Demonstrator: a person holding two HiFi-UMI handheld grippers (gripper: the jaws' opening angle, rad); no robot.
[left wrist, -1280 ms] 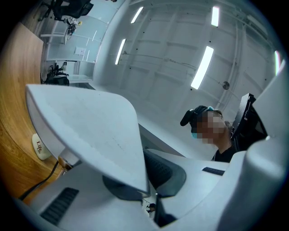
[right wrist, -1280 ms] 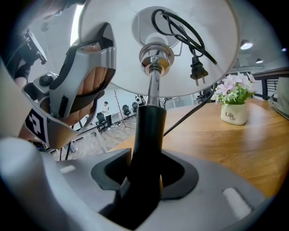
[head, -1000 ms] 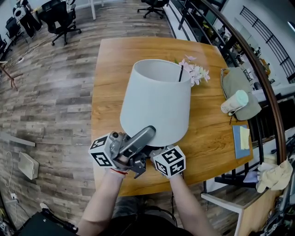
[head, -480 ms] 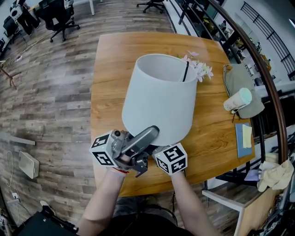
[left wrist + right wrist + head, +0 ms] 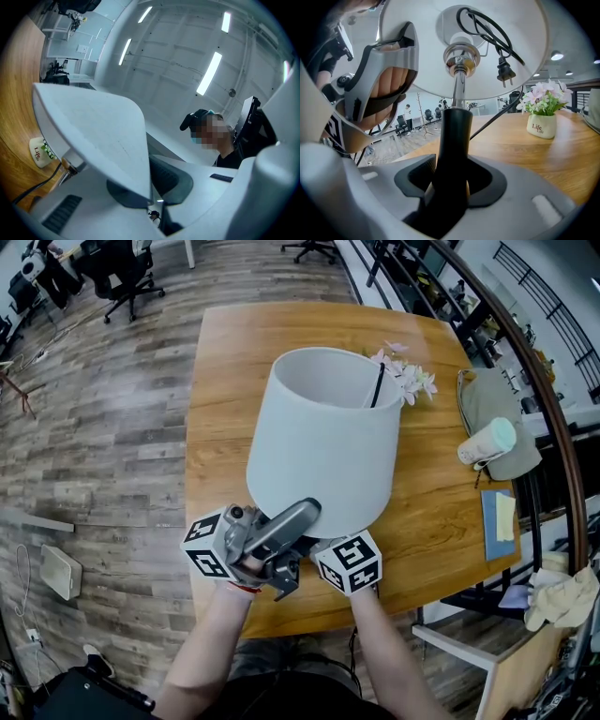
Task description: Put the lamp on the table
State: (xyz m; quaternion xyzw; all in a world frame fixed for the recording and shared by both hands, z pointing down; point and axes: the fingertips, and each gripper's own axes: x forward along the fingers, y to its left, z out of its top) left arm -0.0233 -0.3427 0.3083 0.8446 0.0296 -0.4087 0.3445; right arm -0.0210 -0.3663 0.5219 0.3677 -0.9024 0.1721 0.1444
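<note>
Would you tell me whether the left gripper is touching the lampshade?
Touching: in the left gripper view, the left gripper has its jaws shut on the lampshade rim.

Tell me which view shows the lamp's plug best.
The right gripper view: it looks up into the lamp shade, where the plug hangs in plain sight on its looped cord. The head view shows the shade from above, the left gripper view only its edge; neither shows the plug.
</note>
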